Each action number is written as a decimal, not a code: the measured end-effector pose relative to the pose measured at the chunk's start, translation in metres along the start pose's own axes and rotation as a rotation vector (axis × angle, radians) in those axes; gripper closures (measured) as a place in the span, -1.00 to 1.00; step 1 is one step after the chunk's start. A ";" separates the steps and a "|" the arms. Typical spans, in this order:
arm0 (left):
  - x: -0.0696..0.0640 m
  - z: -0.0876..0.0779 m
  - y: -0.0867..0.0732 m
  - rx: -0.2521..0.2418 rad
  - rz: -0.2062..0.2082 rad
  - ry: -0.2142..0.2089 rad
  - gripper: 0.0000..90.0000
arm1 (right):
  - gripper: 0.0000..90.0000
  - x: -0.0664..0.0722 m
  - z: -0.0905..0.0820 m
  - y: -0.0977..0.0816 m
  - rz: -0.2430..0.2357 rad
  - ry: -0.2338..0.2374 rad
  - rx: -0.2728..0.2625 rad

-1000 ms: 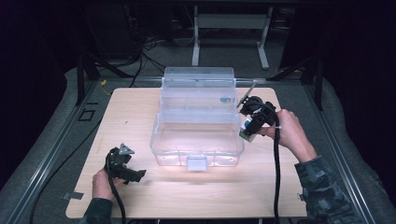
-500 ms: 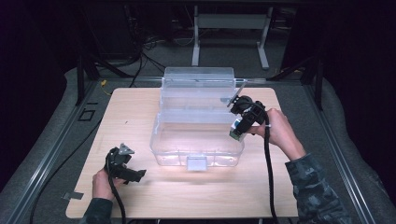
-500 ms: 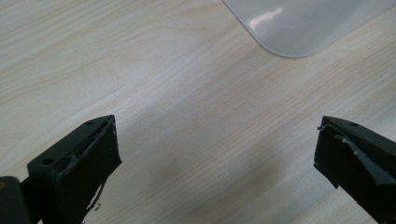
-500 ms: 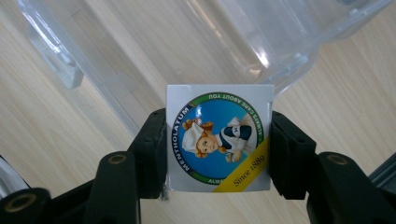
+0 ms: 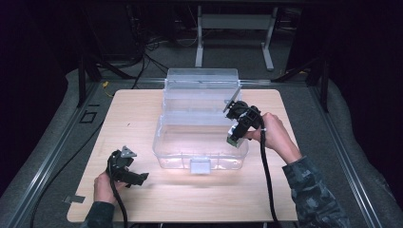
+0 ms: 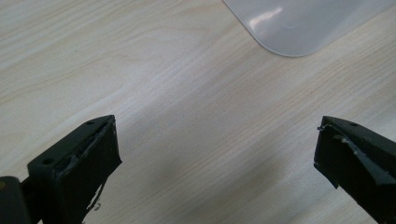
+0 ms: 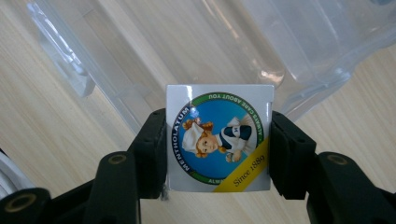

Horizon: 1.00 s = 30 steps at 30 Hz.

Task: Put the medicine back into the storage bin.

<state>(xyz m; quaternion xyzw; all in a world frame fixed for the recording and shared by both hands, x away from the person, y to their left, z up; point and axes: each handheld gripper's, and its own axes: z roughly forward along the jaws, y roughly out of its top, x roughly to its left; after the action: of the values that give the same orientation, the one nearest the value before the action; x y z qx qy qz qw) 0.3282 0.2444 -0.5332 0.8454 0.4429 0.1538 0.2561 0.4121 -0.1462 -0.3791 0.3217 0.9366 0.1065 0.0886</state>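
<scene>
Both tongs are held by a person at a wooden table point(image 5: 142, 123). Right gripper point(image 5: 236, 134) is clamped on a small box point(image 7: 219, 137). Its two black jaws press on the two sides of the small box, one on each side. From the right gripper view, the small box is white with a round blue picture on it. The picture has a figure in a white cap, and the word MENTHOLATUM goes around the ring. A yellow stripe across one corner says Since 1889.

From the high view, the right gripper hangs over the right side of the clear bin point(image 5: 199, 118), and the small box point(image 5: 232, 138) is just above the bin's right wall. The right hand point(image 5: 273, 135) holds that gripper from outside the bin, to its right. A black cable hangs from the gripper toward the near edge of the table.

The clear bin sits in the middle of the table. Its lid is open and stands up at the far side.

Left gripper point(image 5: 138, 178) is down near the table, well apart from the bin, to the left of its near corner. Its jaws stand wide apart, with bare wood between them. From the left gripper view, a round corner of the bin point(image 6: 299, 23) shows past the jaws. The left hand point(image 5: 105, 186) holds this gripper.
</scene>
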 end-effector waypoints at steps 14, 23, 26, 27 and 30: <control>0.000 0.000 0.000 0.004 0.001 0.002 -0.99 | 0.03 0.003 0.027 0.006 0.008 0.036 0.063; -0.001 0.000 0.000 0.004 0.004 0.004 -0.96 | 0.03 0.004 0.046 0.006 -0.002 0.049 0.142; -0.001 0.000 0.000 0.003 0.005 0.005 -0.96 | 0.03 0.004 0.051 0.006 0.002 0.028 0.159; -0.001 0.000 0.000 0.002 0.004 0.005 -0.96 | 0.03 0.002 0.051 0.006 0.005 0.049 0.167; -0.001 0.000 0.000 0.002 0.004 0.004 -0.96 | 0.03 0.001 0.054 0.005 0.016 0.053 0.165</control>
<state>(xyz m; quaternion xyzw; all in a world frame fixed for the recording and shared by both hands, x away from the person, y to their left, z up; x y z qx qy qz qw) 0.3280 0.2433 -0.5334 0.8462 0.4419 0.1553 0.2539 0.4265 -0.1341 -0.4303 0.3325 0.9417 0.0380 0.0361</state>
